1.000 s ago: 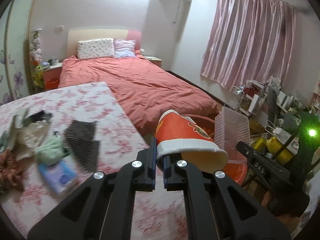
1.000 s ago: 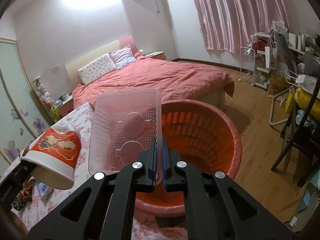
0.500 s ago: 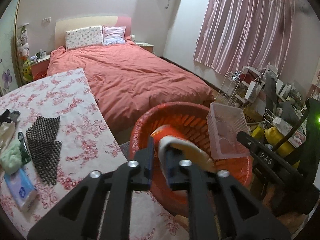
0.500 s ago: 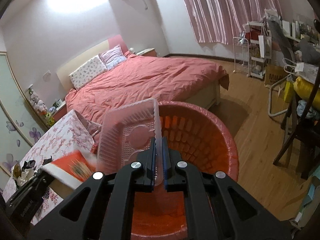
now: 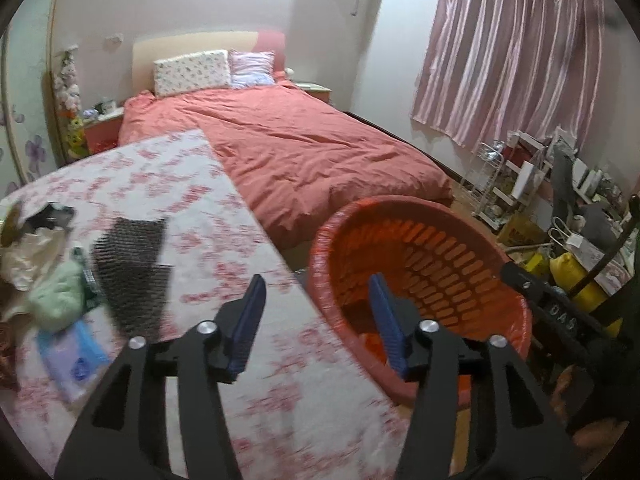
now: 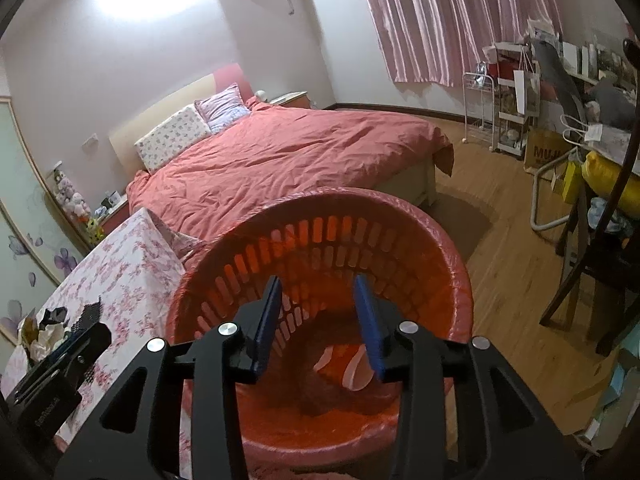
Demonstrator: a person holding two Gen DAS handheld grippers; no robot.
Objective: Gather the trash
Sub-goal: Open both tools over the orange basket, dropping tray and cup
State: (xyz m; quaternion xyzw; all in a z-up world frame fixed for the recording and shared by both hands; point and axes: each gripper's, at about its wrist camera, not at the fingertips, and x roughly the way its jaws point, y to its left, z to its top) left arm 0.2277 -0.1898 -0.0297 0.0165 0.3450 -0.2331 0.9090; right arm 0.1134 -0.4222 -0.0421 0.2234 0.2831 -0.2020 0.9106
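A red slotted basket (image 5: 460,240) (image 6: 432,248) stands on the floor beside the floral-covered table (image 5: 224,208). My left gripper (image 5: 316,316) is open and empty, over the table edge and the basket's left rim. My right gripper (image 6: 316,316) is open and empty above the basket's mouth. The red and white paper cup (image 6: 348,364) lies at the basket's bottom. Trash lies on the table's left: a black mesh sheet (image 5: 132,264), a green wad (image 5: 56,296), a blue tissue pack (image 5: 72,360), crumpled paper (image 5: 28,248).
A bed with a salmon duvet (image 5: 312,152) lies behind the table and basket. A cluttered shelf and bags (image 5: 560,208) stand at the right. A dark chair (image 6: 592,264) stands on the wood floor right of the basket.
Both grippers opened. The left let go of the paper cup and the right let go of the clear plastic tray over the basket. The left gripper swung back toward the table.
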